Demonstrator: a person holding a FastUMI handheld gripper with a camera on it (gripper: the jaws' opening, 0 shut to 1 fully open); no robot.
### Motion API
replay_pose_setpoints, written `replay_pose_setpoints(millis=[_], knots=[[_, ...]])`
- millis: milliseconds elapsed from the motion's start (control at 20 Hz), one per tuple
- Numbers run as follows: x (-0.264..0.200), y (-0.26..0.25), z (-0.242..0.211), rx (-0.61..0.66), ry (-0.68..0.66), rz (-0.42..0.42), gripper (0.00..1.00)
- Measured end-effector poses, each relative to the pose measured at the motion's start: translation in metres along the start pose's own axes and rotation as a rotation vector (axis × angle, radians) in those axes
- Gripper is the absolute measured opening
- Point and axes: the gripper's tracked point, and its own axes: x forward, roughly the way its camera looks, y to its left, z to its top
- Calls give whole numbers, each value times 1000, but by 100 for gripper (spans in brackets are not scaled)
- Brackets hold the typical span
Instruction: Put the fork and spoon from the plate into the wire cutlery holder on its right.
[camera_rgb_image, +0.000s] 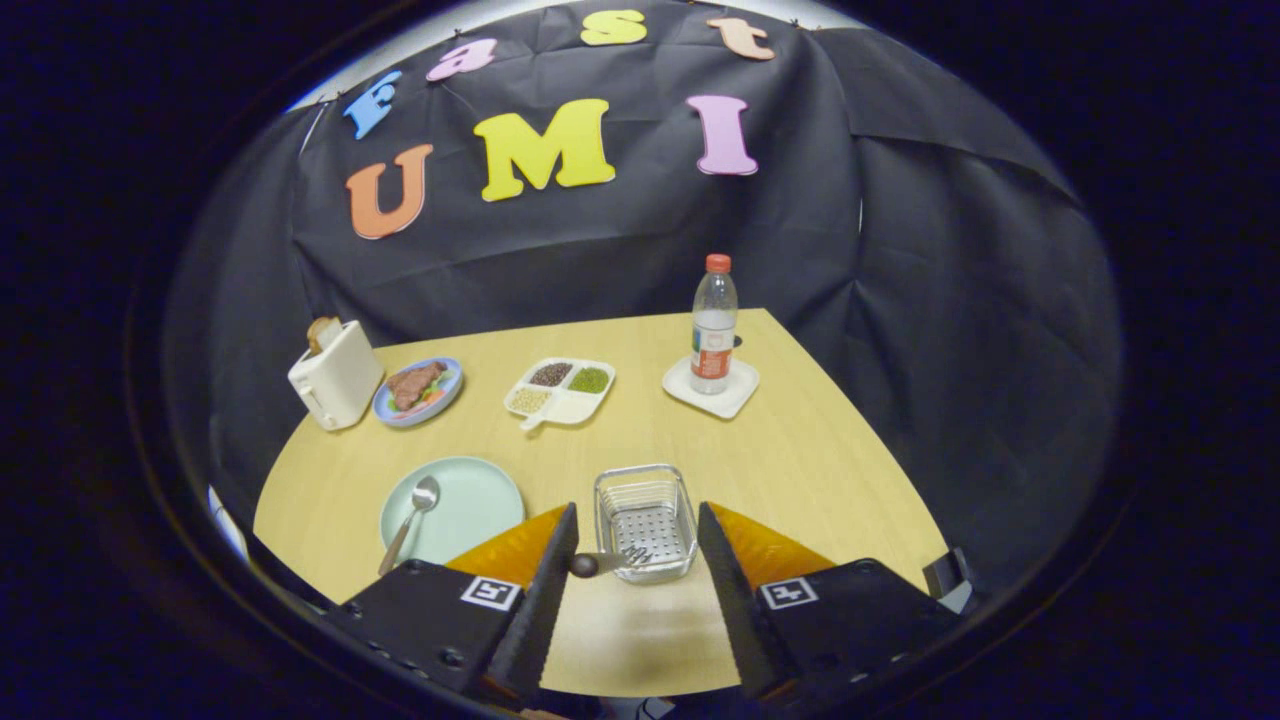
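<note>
On the pale wooden table (800, 470), the gripper (636, 560) hangs with its two fingers spread wide, gripping nothing; their inner faces are toothed like saw edges. Between the fingertips, at twelve o'clock from the gripper, stands the wire cutlery holder (645, 520), a small rectangular basket of shiny metal with a perforated floor and rounded wire rim. The fork (608, 561) lies across its near left rim, tines inside the basket, dark rounded handle end sticking out toward the left finger; whether it touches that finger I cannot tell. At ten o'clock from the holder sits the round, smooth mint-green plate (470, 505), with the metal spoon (412, 518) lying on its left part, bowl away from the gripper and handle running over the near rim. Farther off, at twelve o'clock, is a white divided tray (560, 392) of grains; at one o'clock, a clear plastic bottle (714, 325) with a red cap stands on a white square coaster (738, 395). At ten o'clock are a blue plate of food (420, 390) and a cream toaster (335, 375).
</note>
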Motion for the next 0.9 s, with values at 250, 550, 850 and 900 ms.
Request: replay_pose_setpoints(millis=[250, 550, 850, 900], knots=[[-17, 28, 10, -16, -60, 20, 95], [-27, 95, 9, -56, -108, 95, 97], [-15, 167, -14, -84, -72, 163, 97], [-10, 178, -21, -88, -57, 170, 97]])
